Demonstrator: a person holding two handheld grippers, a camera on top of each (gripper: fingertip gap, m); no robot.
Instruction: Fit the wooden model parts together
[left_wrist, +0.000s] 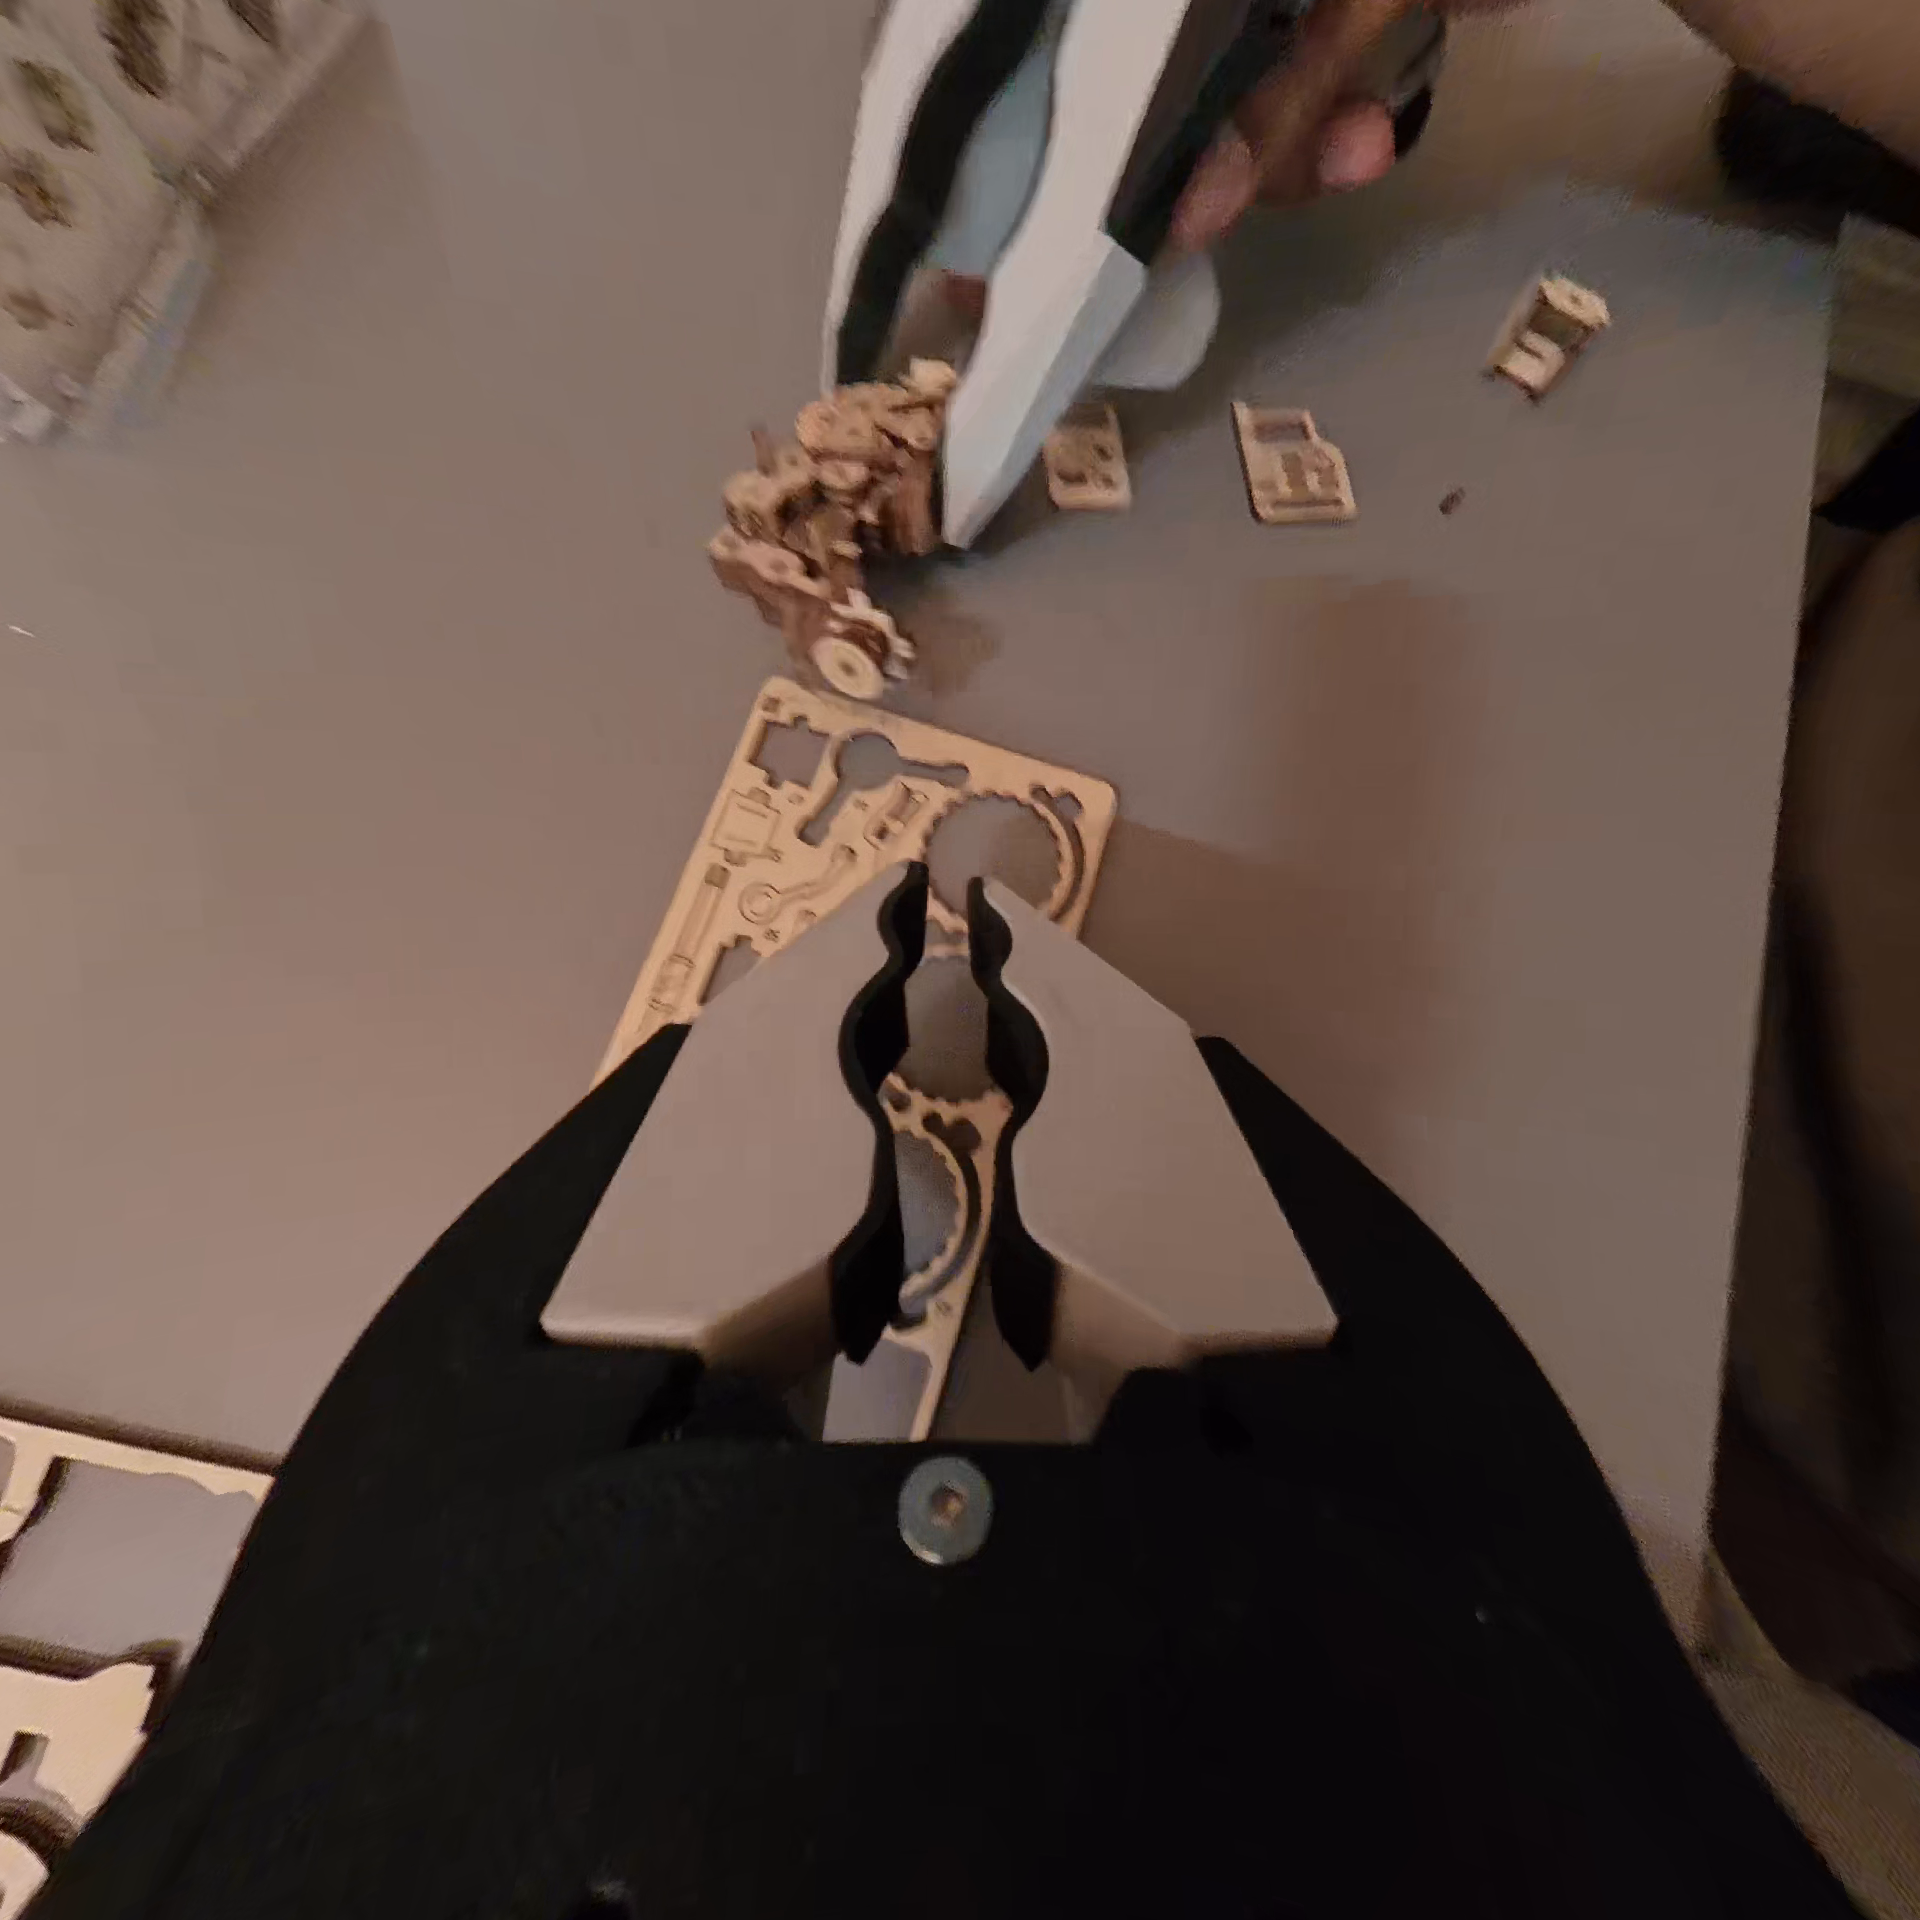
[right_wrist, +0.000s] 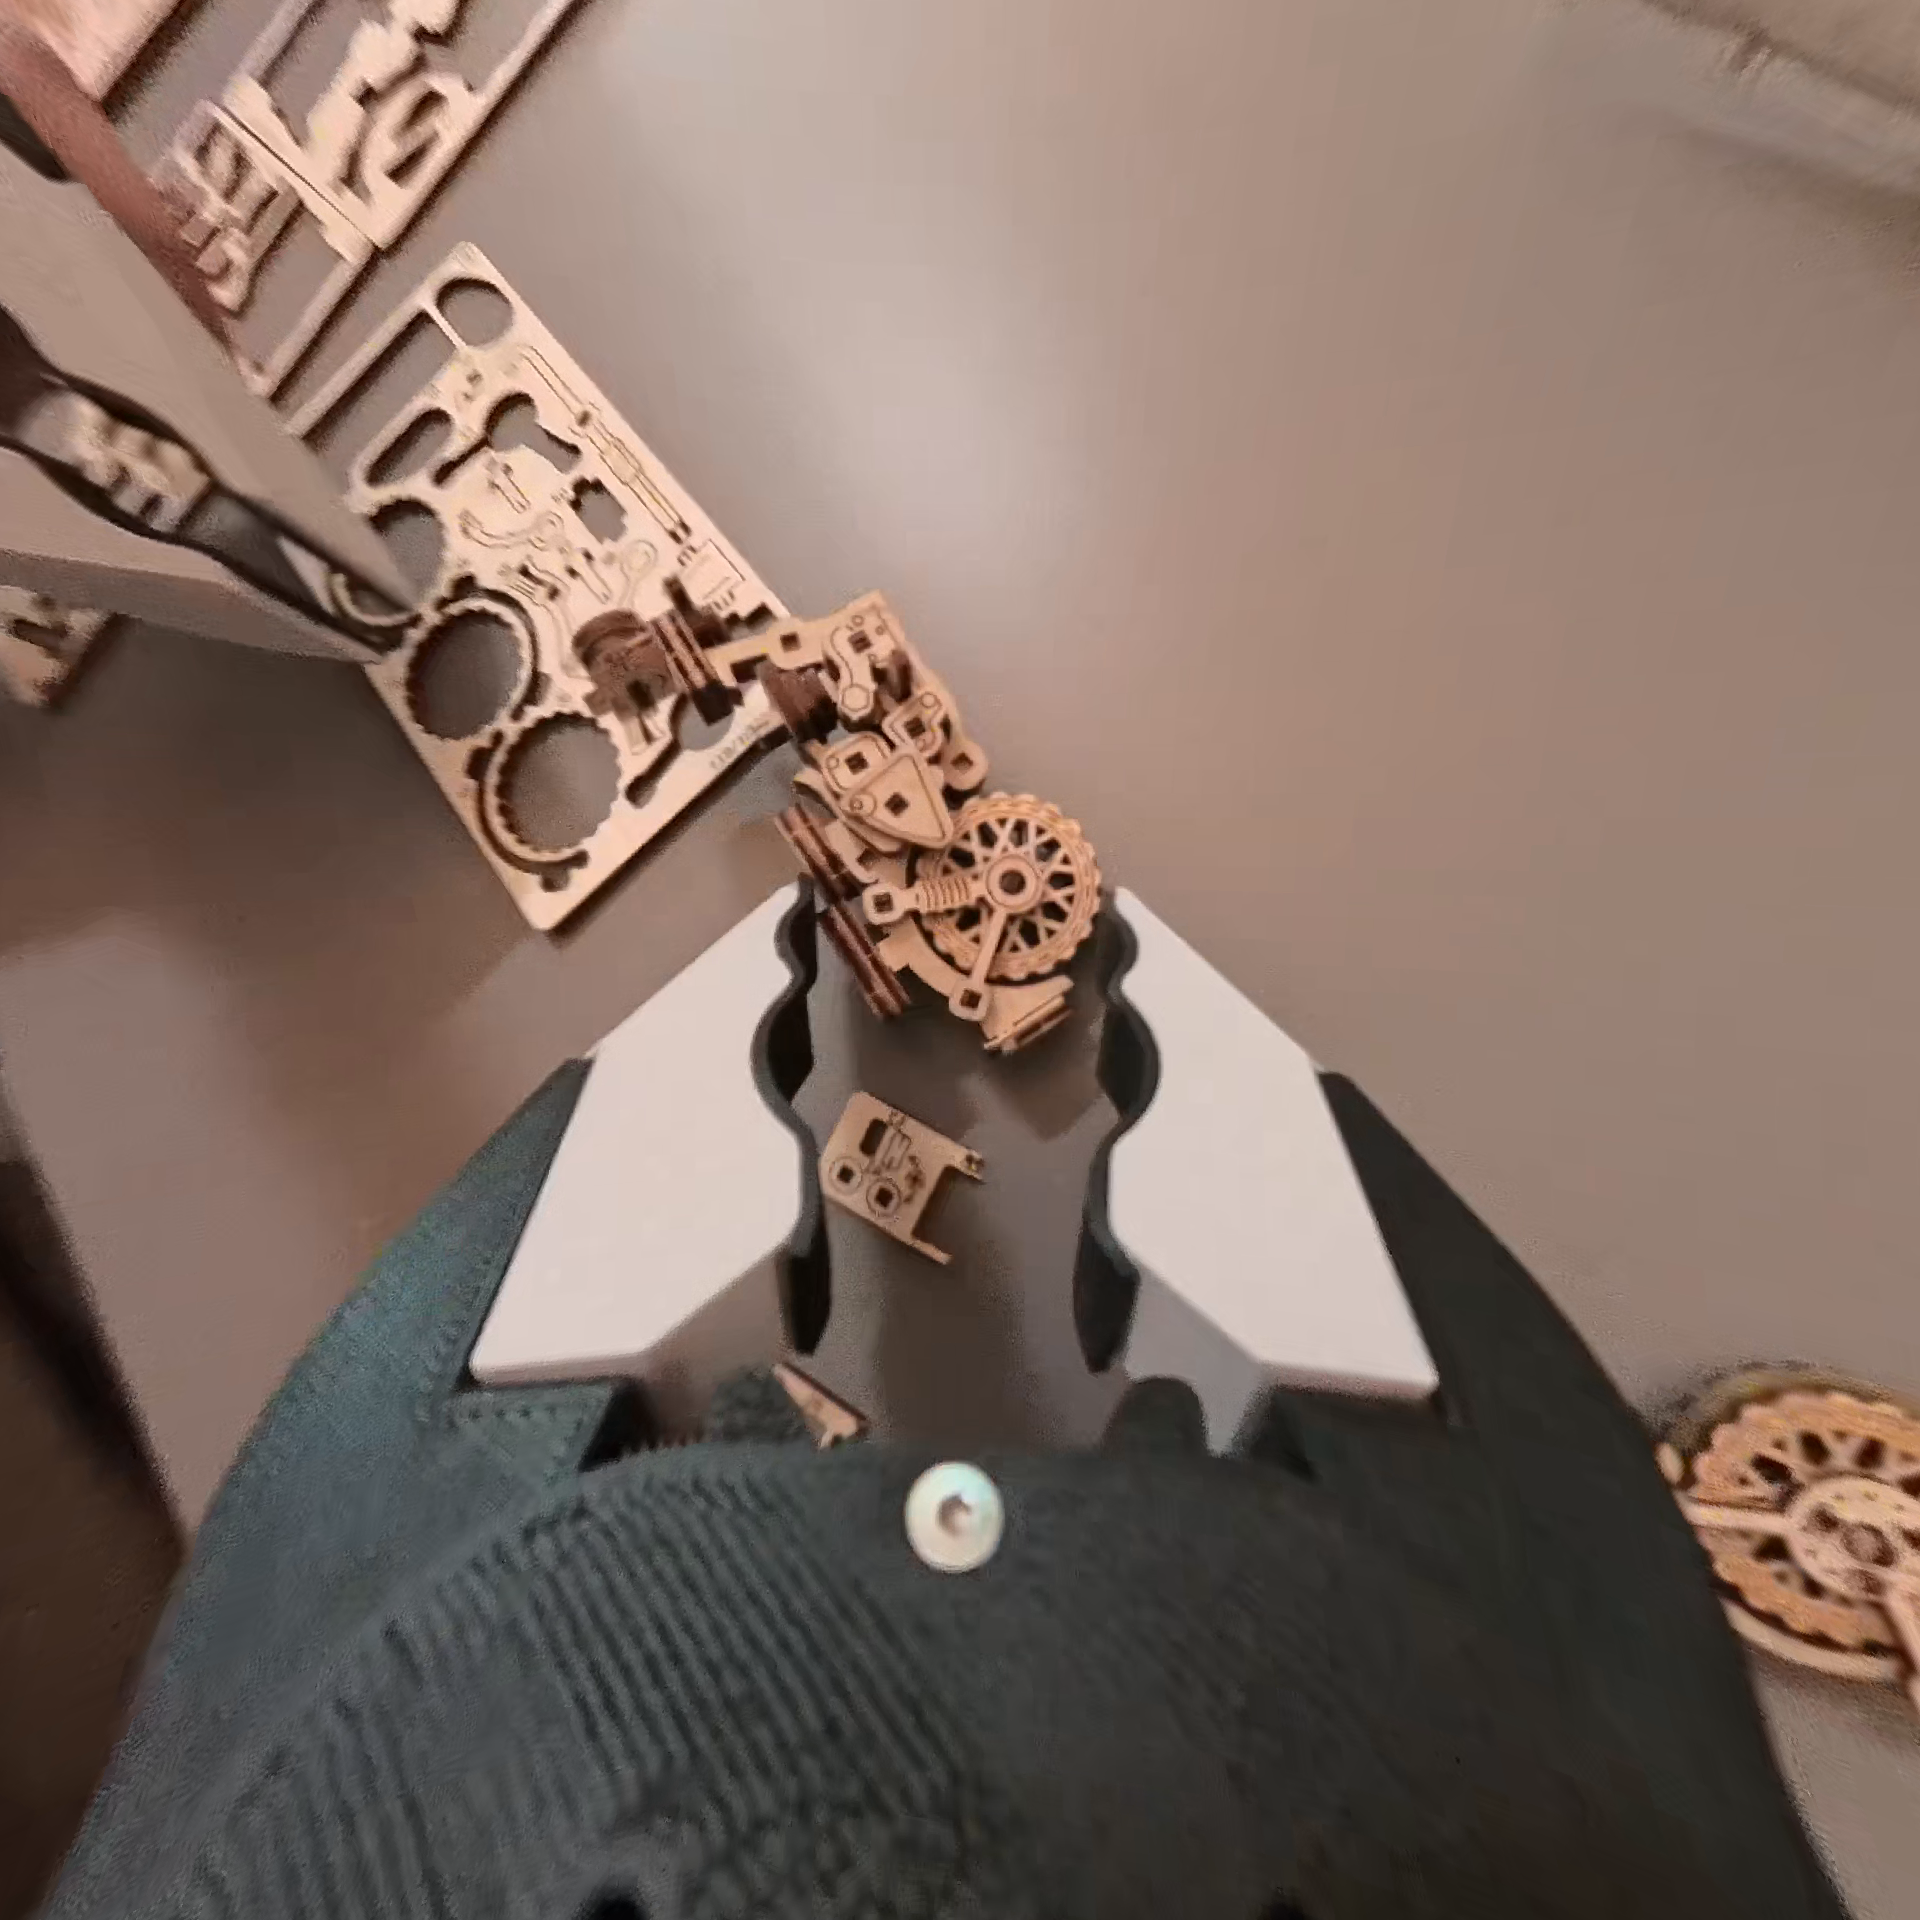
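Note:
A part-built wooden motorbike model (right_wrist: 935, 862) with a spoked gear wheel lies on the grey table (right_wrist: 1351, 520). My right gripper (right_wrist: 958, 909) is open, and its fingertips stand on either side of the model's wheel end without clamping it. A small flat wooden part (right_wrist: 888, 1174) lies between its fingers. In the left wrist view the right gripper (left_wrist: 904, 447) sits over the model (left_wrist: 821, 540). My left gripper (left_wrist: 948, 881) is nearly closed with only a thin gap. It holds nothing, and its tips rest over a punched-out wooden parts sheet (left_wrist: 831, 821), which also shows in the right wrist view (right_wrist: 582, 623).
Loose wooden parts (left_wrist: 1294, 462) and a small sub-assembly (left_wrist: 1548, 332) lie beyond the model. A finished wooden wheel (right_wrist: 1808, 1527) lies at the lower right. More parts sheets (right_wrist: 343, 135) lie at the far left. A hand (left_wrist: 1299, 135) grips the right tool. The table edge (left_wrist: 1818, 727) runs along the right.

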